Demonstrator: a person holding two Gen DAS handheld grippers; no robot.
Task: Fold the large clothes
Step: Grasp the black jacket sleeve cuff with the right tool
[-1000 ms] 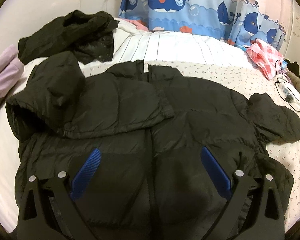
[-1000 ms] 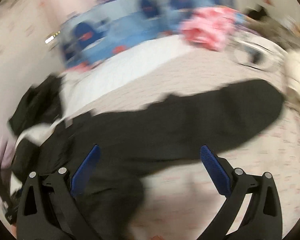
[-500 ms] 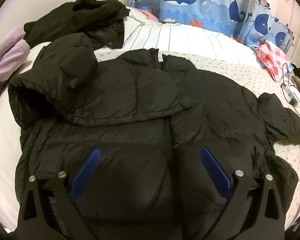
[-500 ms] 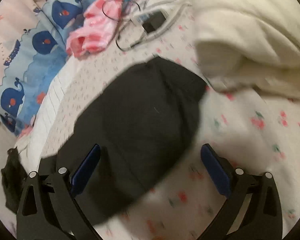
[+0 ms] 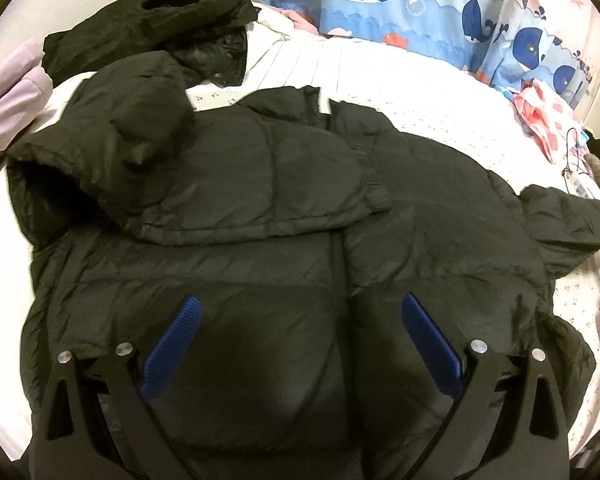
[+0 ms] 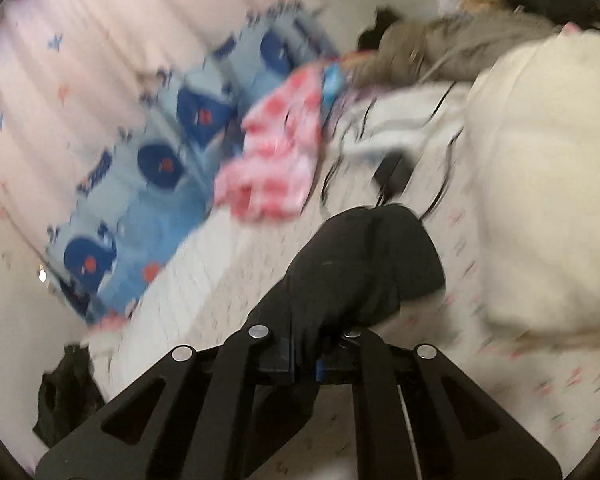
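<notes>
A black puffer jacket [image 5: 260,272] lies front-up on the bed, its left sleeve [image 5: 240,168] folded across the chest. The other sleeve [image 5: 568,216] stretches out to the right. My left gripper [image 5: 302,302] hovers open over the jacket's lower front, with nothing pinched between its blue pads [image 5: 172,348]. In the blurred right wrist view the end of the black sleeve [image 6: 364,264] is lifted off the sheet. My right gripper [image 6: 304,356] is closing tight on it, and the fabric bunches between the fingers.
Another black garment [image 5: 160,28] and a lilac one [image 5: 8,96] lie at the far left. A pink checked cloth [image 6: 276,160], cables and a black charger [image 6: 392,168] sit past the sleeve. A cream fluffy bundle [image 6: 540,180] is close on the right, with the whale-print curtain [image 5: 380,8] behind.
My right gripper swung along the sleeve to its cuff end and went from wide open to shut on it. The left view shifted only slightly toward the jacket's hem.
</notes>
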